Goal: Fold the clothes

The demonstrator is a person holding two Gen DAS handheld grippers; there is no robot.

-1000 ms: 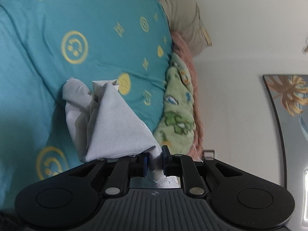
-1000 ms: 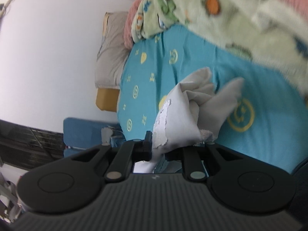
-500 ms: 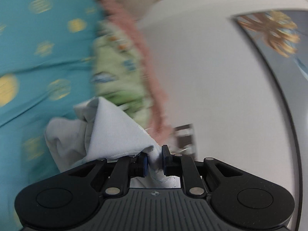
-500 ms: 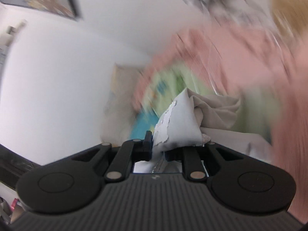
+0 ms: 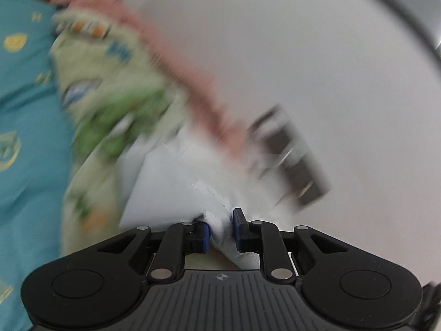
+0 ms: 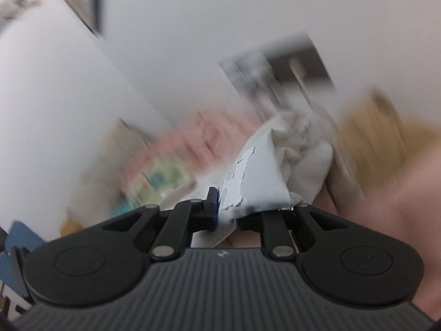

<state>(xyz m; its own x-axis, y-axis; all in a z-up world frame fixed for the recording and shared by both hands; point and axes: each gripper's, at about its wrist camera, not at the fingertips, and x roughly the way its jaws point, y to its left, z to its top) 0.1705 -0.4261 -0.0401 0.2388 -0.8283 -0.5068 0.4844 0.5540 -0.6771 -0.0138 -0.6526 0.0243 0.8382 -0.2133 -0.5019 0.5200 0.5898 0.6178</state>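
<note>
A: Where's the white garment (image 5: pixel 176 182)?
B: Low centre of both views, off the turquoise bed sheet (image 5: pixel 24 127). Left tongs (image 5: pixel 221 230) are clamped on one edge, right tongs (image 6: pixel 226 212) on another, by its peeling print.

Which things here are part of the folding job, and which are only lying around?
Part of the job:
- white garment
- left gripper, shut on it
- right gripper, shut on it

Only lying around:
- turquoise bedsheet
- green patterned blanket
- pink blanket
</note>
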